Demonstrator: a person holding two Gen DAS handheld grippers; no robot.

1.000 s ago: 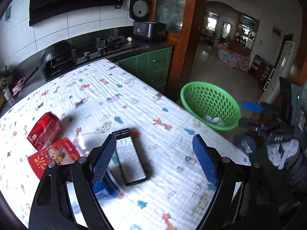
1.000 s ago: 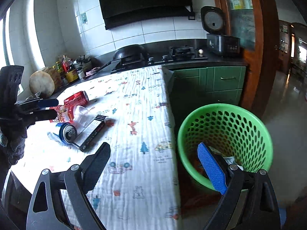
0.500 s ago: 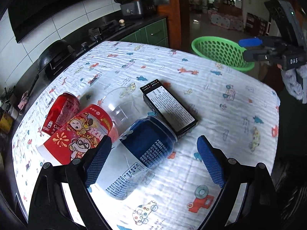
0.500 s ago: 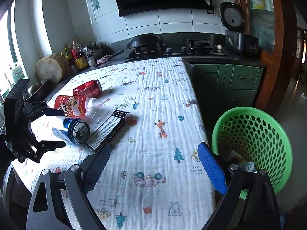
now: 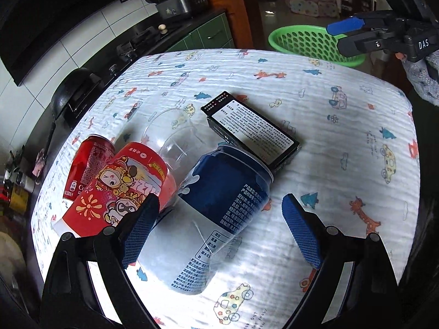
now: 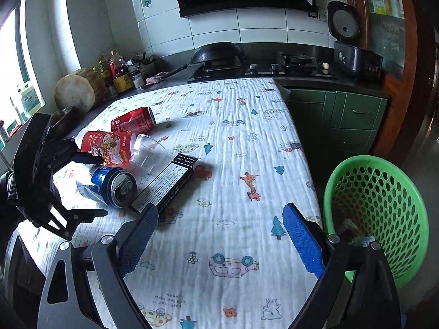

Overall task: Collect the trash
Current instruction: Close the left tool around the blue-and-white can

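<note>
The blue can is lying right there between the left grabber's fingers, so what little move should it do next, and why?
Probably ease the left gripper forward a little and then close it on the blue can. The jaws are open and the can lies on its side on the tablecloth between them, not gripped yet. The green basket beside the table is where it likely goes afterward.

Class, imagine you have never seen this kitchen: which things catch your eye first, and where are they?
A blue-and-white drink can lies on its side on the cartoon-print tablecloth, between the fingers of the open left tool. Beside it lie a black rectangular box and a red cartoon-print paper cup. A green perforated plastic basket stands off the table's right edge.
</note>
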